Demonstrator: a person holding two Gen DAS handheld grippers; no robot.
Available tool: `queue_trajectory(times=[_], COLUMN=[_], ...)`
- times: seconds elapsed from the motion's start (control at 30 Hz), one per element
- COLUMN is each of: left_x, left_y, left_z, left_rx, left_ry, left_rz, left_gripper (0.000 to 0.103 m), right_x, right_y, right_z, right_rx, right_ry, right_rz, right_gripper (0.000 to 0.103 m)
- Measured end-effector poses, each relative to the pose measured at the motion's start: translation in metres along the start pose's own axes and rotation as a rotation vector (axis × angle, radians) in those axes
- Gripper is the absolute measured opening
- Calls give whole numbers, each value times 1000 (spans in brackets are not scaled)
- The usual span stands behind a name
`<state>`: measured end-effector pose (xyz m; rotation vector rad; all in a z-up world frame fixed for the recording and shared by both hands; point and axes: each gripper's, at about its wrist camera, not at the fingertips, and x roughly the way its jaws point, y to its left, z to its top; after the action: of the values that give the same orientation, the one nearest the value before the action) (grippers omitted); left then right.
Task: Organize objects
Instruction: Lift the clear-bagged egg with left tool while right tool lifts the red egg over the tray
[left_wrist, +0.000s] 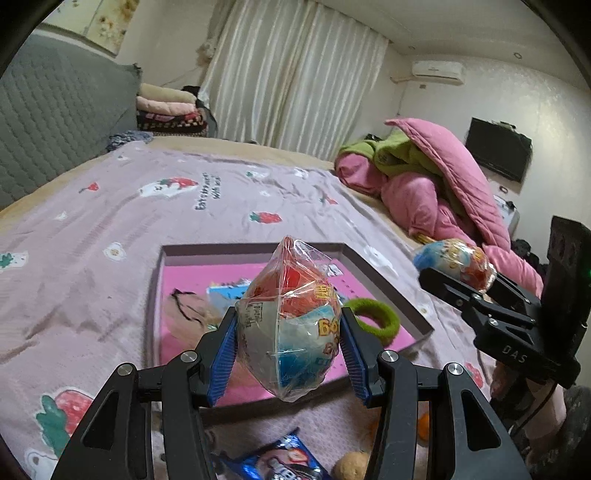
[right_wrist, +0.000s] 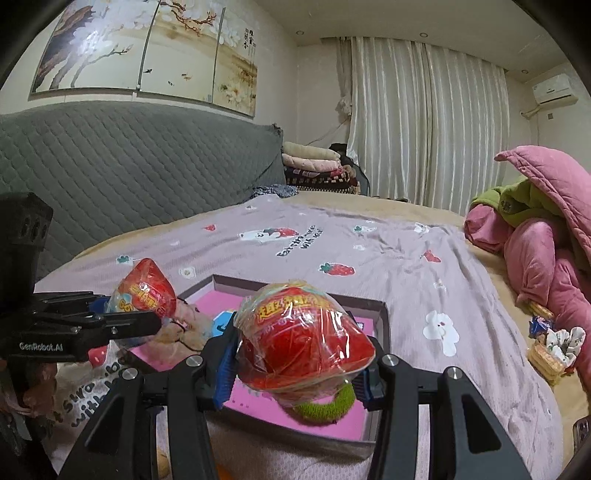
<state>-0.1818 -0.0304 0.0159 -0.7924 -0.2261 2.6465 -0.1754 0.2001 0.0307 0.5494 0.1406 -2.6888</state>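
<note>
Crinkly film over both wrapped snack balls, light and slippery, so best pinched at widest girth as now: left gripper (left_wrist: 288, 343) clamping one (left_wrist: 288, 321), right gripper (right_wrist: 299, 365) clamping other (right_wrist: 303, 336), both above pink-lined box (left_wrist: 388, 280) on bed.

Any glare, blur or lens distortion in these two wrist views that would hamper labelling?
Left wrist view: strong fisheye bend with dark corners; glare on the wrapped snack in the left tool; the right tool at the edge looks soft. Right wrist view: same bend; cellophane sheen on the red snack; the curtain is bright but not washed out.
</note>
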Motion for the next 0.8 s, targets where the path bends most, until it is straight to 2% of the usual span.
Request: queue_trajectory(times=[0.43, 0.67, 0.8], left_x=[-8, 6, 12], left_y=[12, 3, -8], left_z=[9, 9, 8], left_rx=[-22, -25, 9], left_ry=[-47, -48, -63], left_rz=[35, 35, 52], left_gripper=[54, 54, 54], right_x=[0, 8, 12], right_y=[-9, -11, -12], right_z=[10, 9, 8], right_rx=[13, 15, 17], right_ry=[-25, -8, 5], right_rz=[-19, -35, -40], right_gripper=[51, 51, 51])
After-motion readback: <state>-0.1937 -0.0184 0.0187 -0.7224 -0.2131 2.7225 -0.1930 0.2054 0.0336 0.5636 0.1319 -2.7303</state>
